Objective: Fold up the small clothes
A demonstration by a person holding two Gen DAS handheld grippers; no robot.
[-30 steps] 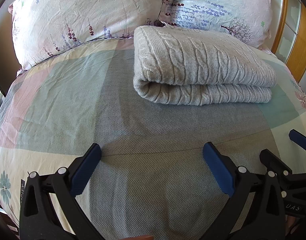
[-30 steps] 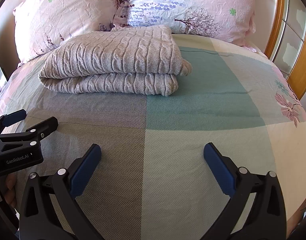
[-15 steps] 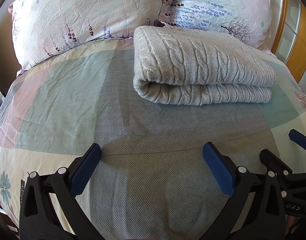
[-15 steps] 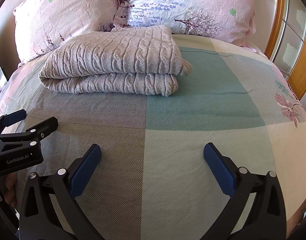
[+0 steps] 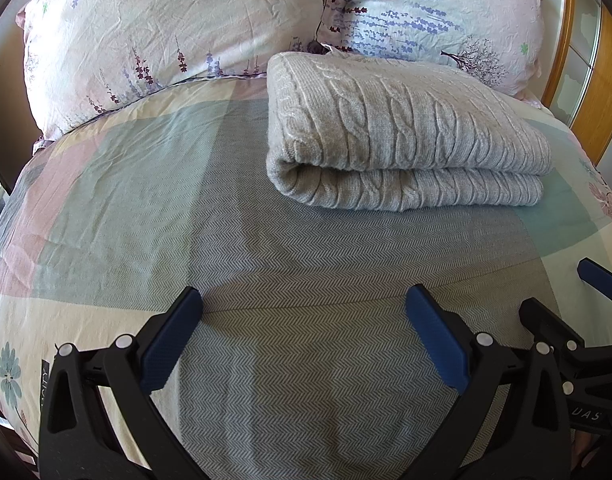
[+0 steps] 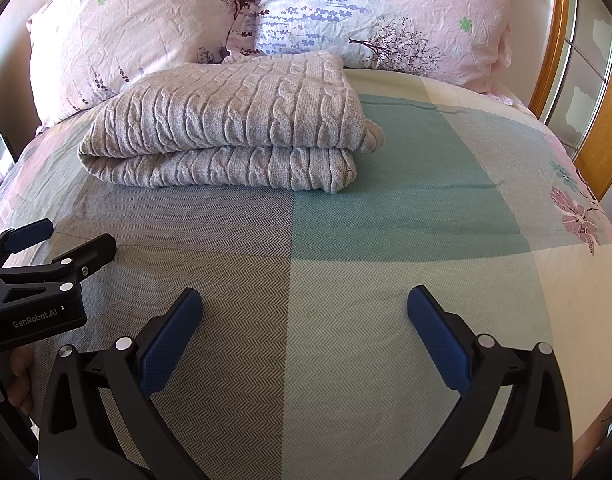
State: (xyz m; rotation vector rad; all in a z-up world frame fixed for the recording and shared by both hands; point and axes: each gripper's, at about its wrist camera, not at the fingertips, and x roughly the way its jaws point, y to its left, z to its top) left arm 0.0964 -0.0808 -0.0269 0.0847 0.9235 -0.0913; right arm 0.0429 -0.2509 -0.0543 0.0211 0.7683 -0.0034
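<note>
The grey cable-knit sweater (image 5: 406,136) is seen already folded into a thick rectangular bundle, and it lies on the bed near the two pillows, well apart from both tools. The folding step is judged to be finished or very nearly so. One loose end bulges out at the bundle's right corner in the right wrist view (image 6: 372,136), so a tidy tuck of that corner may be called for next, or else a withdrawal.

The left gripper (image 5: 304,334) is held low over the cover, its blue-padded fingers (image 5: 172,344) spread wide apart, and nothing is held between them. The right gripper (image 6: 306,334) is held likewise, fingers (image 6: 438,344) wide apart and empty. The two tools are kept side by side, each visible at the edge of the other's view.

The bed is dressed in a patchwork herringbone cover (image 6: 406,208) of grey, teal, cream and pink blocks, which looks soft and yielding. A pink floral pillow (image 5: 166,28) and a pale lavender-printed pillow (image 6: 378,12) are propped at the head. A wooden-framed panel (image 6: 578,80) is seen at the right.
</note>
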